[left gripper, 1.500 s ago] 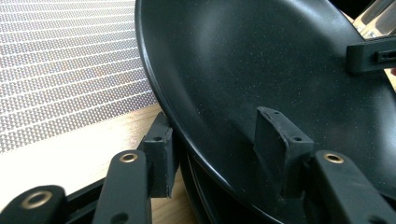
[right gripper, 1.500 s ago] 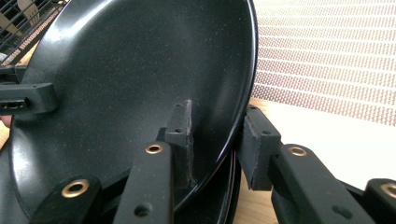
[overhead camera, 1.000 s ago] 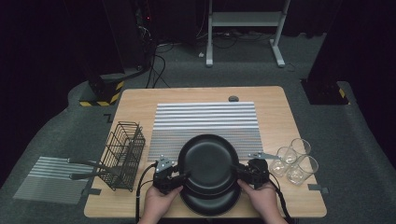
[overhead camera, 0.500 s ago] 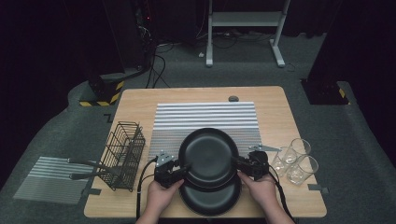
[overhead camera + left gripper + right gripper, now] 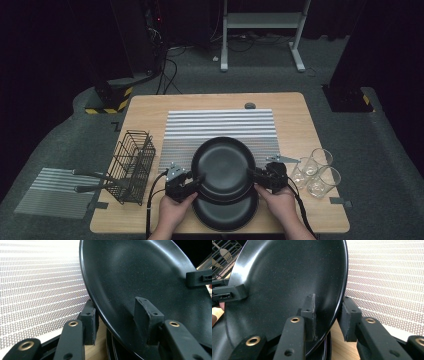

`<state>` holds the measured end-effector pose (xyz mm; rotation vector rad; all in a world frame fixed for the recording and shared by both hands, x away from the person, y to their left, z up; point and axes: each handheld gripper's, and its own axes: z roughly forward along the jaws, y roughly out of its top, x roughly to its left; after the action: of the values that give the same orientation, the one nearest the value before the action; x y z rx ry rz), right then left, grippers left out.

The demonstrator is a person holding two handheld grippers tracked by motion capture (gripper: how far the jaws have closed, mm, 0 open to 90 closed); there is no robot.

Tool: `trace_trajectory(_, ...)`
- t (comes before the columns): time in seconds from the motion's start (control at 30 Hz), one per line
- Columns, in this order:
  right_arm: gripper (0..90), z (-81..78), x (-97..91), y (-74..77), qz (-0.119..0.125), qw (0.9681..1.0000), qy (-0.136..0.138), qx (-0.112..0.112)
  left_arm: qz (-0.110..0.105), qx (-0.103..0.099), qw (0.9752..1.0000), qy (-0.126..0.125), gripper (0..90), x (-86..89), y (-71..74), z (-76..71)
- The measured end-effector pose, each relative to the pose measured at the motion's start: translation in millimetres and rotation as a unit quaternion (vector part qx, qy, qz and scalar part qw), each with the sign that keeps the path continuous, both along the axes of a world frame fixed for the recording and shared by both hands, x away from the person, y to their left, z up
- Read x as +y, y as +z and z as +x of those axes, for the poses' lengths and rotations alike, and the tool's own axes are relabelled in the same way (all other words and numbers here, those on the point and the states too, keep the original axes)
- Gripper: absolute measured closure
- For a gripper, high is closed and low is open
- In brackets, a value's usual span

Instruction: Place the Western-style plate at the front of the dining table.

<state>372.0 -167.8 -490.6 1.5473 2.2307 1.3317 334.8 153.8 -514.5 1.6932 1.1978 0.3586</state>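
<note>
I hold the top black plate (image 5: 223, 165) by its rim from both sides, lifted and tilted above the lower black plate (image 5: 226, 214) at the table's near edge. My left gripper (image 5: 196, 181) has its jaws clamped across the plate's left rim, having just closed a little; my right gripper (image 5: 252, 175) pinches the right rim likewise. The ribbed mat (image 5: 220, 122) lies just behind the plate.

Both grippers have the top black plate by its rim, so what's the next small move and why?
Probably carry the top round black plate forward and lower it onto the ribbed grey mat. The left gripper and right gripper straddle its opposite rims, and it is tilted up off the stacked black plate.
</note>
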Motion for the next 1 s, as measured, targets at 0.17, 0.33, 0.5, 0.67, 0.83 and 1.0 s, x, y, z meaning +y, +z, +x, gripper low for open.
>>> trace_trajectory(0.17, 63.7, -3.4, 2.3, -1.2, -0.006, 1.0, 0.001, 0.0, 0.001, 0.0, 1.0, 0.006, 55.2, -0.8, 0.3, -0.5)
trace_trajectory(0.33, 58.9, -6.4, 2.5, -0.6, -0.016, 0.9999, -0.003, 0.004, 0.001, -0.001, 1.0, 0.008, 55.4, -0.9, 0.4, -0.5)
trace_trajectory(0.5, 57.9, -17.2, 6.0, -2.3, -0.025, 0.9997, 0.006, 0.0, 0.002, -0.001, 1.0, 0.008, 55.8, -0.6, 1.1, -0.7)
trace_trajectory(0.67, 58.9, -22.2, 10.1, -4.4, -0.037, 0.9991, 0.008, -0.018, 0.003, -0.001, 0.9999, 0.01, 56.2, -0.6, 1.7, -1.0)
trace_trajectory(0.83, 60.4, -22.0, 8.1, -5.1, -0.03, 0.9994, 0.007, -0.017, 0.018, -0.008, 0.9995, 0.024, 57.8, -2.3, 4.7, -4.2)
trace_trajectory(1.0, 60.4, -23.4, 9.2, -4.8, -0.035, 0.9992, 0.003, -0.02, 0.032, -0.009, 0.9994, 0.012, 57.3, 1.0, 6.1, -5.4)
